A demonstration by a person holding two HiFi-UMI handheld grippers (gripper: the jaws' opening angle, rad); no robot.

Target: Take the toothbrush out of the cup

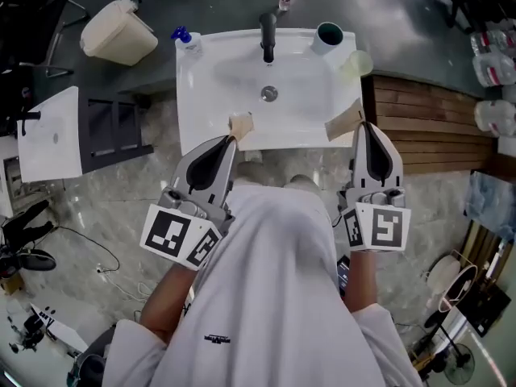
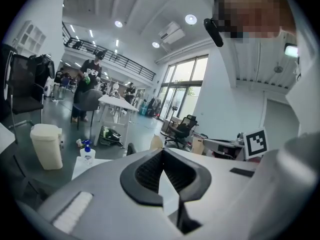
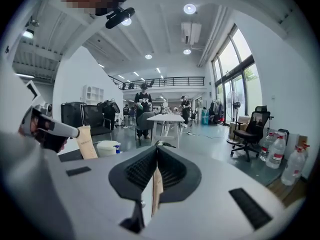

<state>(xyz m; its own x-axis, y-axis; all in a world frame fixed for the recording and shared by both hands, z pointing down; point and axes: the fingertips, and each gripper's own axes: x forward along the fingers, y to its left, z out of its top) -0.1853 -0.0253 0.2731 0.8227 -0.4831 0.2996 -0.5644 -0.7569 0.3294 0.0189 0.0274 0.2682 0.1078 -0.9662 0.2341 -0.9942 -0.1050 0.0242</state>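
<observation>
I hold both of my grippers low and close to my body, in front of the white sink (image 1: 201,95). My left gripper (image 1: 240,124) has its two jaws pressed together, with nothing between them. My right gripper (image 1: 344,121) is the same: jaws together and nothing in it. I think they sit like this because I have not begun to reach. The job looks not yet started.

The white cup with the dark green inside (image 1: 328,36) stands on the far right corner of the sink rim. It is near the black tap (image 1: 268,37), on the tap's right. The toothbrush should be in that cup, but from up here it is too small for me to see.

The cup is on my right side, so I think my right gripper is the one to go. It must open its jaws first, because shut jaws cannot take a thin handle. My left gripper could hold the cup so it does not tip over.

A little spray bottle with a blue top (image 1: 184,39) sits on the far left corner, well apart from the cup, so it is not in the way.
</observation>
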